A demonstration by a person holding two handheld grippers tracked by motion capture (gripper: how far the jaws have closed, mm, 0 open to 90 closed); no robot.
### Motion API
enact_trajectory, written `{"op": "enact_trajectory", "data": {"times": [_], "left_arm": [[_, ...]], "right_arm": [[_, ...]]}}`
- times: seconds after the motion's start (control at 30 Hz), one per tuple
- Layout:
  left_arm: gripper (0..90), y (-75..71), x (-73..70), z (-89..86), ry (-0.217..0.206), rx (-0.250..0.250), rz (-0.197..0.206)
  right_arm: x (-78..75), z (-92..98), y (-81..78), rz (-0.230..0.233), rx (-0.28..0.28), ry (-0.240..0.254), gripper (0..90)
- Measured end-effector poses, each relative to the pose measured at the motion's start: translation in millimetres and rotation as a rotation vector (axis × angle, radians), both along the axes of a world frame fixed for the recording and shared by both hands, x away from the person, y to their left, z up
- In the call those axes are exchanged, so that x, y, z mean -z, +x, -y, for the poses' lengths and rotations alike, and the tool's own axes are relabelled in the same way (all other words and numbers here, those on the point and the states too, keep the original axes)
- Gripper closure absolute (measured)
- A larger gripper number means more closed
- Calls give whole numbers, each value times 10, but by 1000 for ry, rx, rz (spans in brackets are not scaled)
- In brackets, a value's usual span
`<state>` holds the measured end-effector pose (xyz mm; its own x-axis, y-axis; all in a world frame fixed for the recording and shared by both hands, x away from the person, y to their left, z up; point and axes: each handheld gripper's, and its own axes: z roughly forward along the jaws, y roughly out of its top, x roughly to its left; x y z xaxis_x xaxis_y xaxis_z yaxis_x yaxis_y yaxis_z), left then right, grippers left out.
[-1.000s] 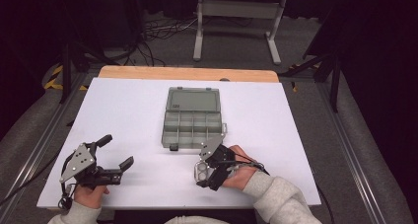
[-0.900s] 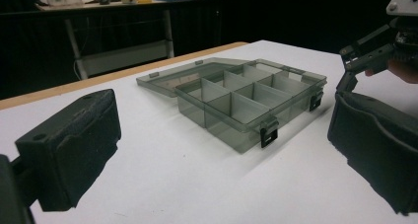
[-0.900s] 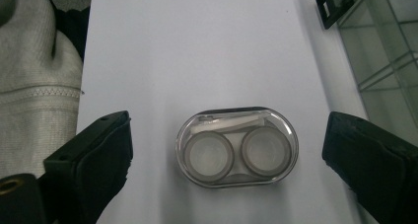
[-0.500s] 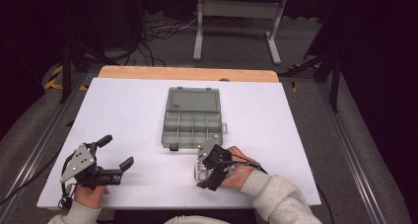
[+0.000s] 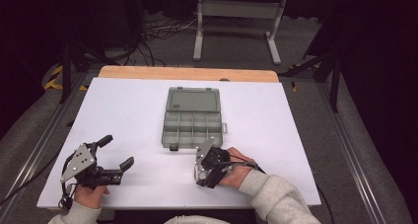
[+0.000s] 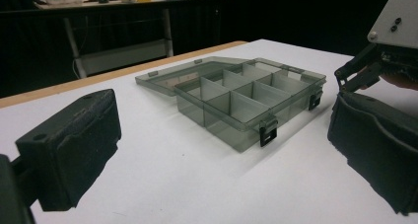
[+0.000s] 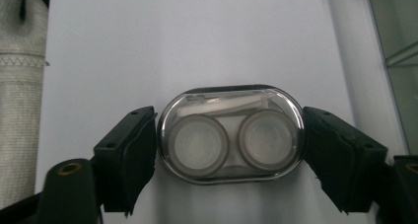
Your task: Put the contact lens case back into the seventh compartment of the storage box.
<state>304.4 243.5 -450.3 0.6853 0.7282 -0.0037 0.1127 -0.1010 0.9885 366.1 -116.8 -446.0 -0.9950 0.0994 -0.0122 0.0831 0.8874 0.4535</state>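
My right gripper (image 7: 230, 157) looks straight down on a clear oval lens case (image 7: 230, 135) with two round wells that lies on the white table. Its jaws have just been closing, and both pads (image 7: 130, 157) now press on the case's two ends. From above, this gripper (image 5: 201, 170) sits just in front of a grey translucent organizer box (image 5: 192, 128), whose lid lies open flat behind it. My left gripper (image 5: 118, 151) rests at the table's front left, open and empty. Between its wide-set jaws (image 6: 222, 160) the box (image 6: 246, 98) stands farther off.
The white table top (image 5: 296, 135) has a wooden strip (image 5: 187, 73) along its far edge. A pale sleeve (image 7: 19, 86) runs down the left of the right gripper view. A corner of the box (image 7: 394, 51) shows at its right. A metal stand (image 5: 236, 9) is on the floor beyond.
The right gripper's jaws have come together on the lens case in front of the box. The left hand has kept still.
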Motion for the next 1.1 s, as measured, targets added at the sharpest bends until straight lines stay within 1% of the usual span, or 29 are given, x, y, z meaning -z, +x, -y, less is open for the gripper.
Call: {"op": "enact_trajectory", "data": {"times": [0.03, 0.87, 0.93, 0.97, 1.03, 1.1], "left_arm": [[4, 0, 0, 1, 0, 0, 0], [4, 2, -1, 3, 0, 3, 1], [4, 2, -1, 4, 1, 3, -1], [4, 3, -1, 5, 2, 3, 0], [4, 2, -2, 5, 3, 3, -1], [4, 3, -2, 5, 3, 2, -1]], "right_arm": [[1, -2, 0, 9, -4, -1, 261], [-10, 1, -11, 10, 6, -2, 267], [-26, 6, -19, 13, 14, 3, 268], [-38, 10, -19, 22, 9, 14, 268], [-66, 20, -29, 26, 13, 24, 267], [-98, 32, -37, 30, 12, 50, 268]]}}
